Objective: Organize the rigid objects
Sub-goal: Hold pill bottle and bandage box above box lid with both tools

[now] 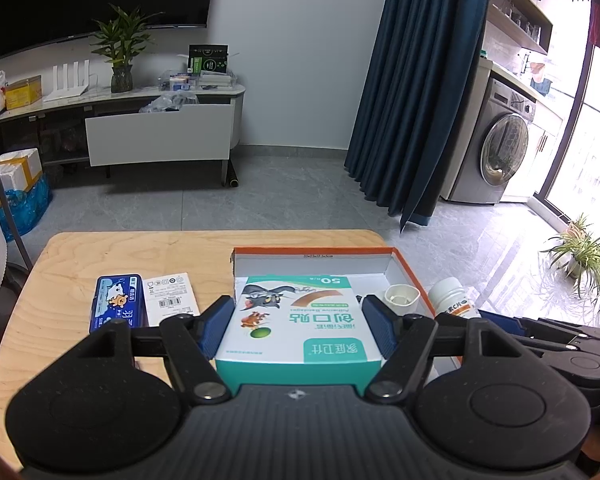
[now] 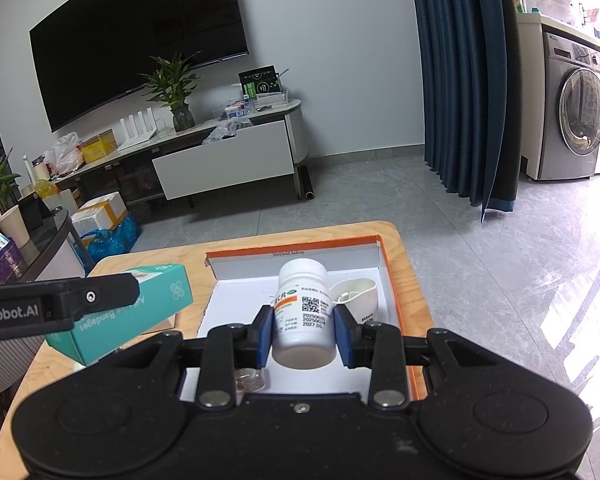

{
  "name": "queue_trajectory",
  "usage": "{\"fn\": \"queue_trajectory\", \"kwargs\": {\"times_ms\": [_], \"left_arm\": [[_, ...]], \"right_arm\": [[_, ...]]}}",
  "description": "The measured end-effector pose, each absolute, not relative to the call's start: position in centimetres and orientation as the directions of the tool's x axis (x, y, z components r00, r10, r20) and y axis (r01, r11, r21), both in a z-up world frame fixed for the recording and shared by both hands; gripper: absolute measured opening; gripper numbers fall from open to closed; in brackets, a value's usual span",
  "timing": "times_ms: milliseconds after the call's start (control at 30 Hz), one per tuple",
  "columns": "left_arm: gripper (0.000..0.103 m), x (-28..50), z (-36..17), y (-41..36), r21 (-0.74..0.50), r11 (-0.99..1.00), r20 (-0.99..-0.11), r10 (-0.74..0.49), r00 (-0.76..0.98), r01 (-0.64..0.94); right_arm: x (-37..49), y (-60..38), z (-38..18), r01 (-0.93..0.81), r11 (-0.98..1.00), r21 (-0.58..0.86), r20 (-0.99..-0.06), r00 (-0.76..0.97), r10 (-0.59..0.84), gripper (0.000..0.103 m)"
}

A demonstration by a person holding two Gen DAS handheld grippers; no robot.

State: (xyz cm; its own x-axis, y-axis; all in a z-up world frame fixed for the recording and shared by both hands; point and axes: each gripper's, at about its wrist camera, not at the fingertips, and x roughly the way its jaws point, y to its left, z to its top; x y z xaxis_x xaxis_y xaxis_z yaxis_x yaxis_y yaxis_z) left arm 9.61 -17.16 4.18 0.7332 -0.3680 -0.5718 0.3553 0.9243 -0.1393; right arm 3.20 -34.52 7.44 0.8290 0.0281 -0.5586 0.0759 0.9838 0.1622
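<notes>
Left wrist view: the bandage box (image 1: 300, 320), teal and white with a cartoon print, sits between the jaws of the left gripper (image 1: 298, 326), both blue pads pressed to its sides, so it is grasped. It is held at the near left part of the orange-edged tray (image 1: 312, 251); whether it rests on the tray floor cannot be told. Just past the right pad, inside the tray, lies a small white cup (image 1: 401, 297). To the left of the jaws, on the wooden counter (image 1: 100, 252), a blue tin (image 1: 118, 304) lies flat, with a white printed card (image 1: 171, 298) touching its right edge.

Right wrist view: the white pill bottle (image 2: 303, 312) is clamped between the blue pads of the right gripper (image 2: 303, 334), cap pointing away from the camera, held over the white floor of the tray (image 2: 392, 276). The white cup (image 2: 358, 294) lies just beyond the right pad, close beside the bottle. Under the left pad a small clear object, too hidden to name, shows on the tray floor. Off to the left, the left gripper (image 2: 84, 302) holds the bandage box (image 2: 140, 312) tilted above the counter (image 2: 112, 264).
</notes>
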Motion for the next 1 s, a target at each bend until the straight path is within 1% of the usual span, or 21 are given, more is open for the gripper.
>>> {"fn": "queue_trajectory", "kwargs": {"times_ms": [500, 1000], "left_arm": [[0.072, 9.7, 3.8, -17.3, -0.141, 0.924, -0.580, -0.368, 0.727, 0.355], [0.072, 10.1, 3.1, -17.3, -0.143, 0.926, -0.593, -0.363, 0.719, 0.349]], "right_arm": [[3.3, -34.4, 7.2, 0.076, 0.984, 0.162, -0.562, 0.827, 0.029, 0.040], [3.5, -34.7, 5.6, 0.090, 0.982, 0.168, -0.577, 0.816, 0.024, 0.040]]}}
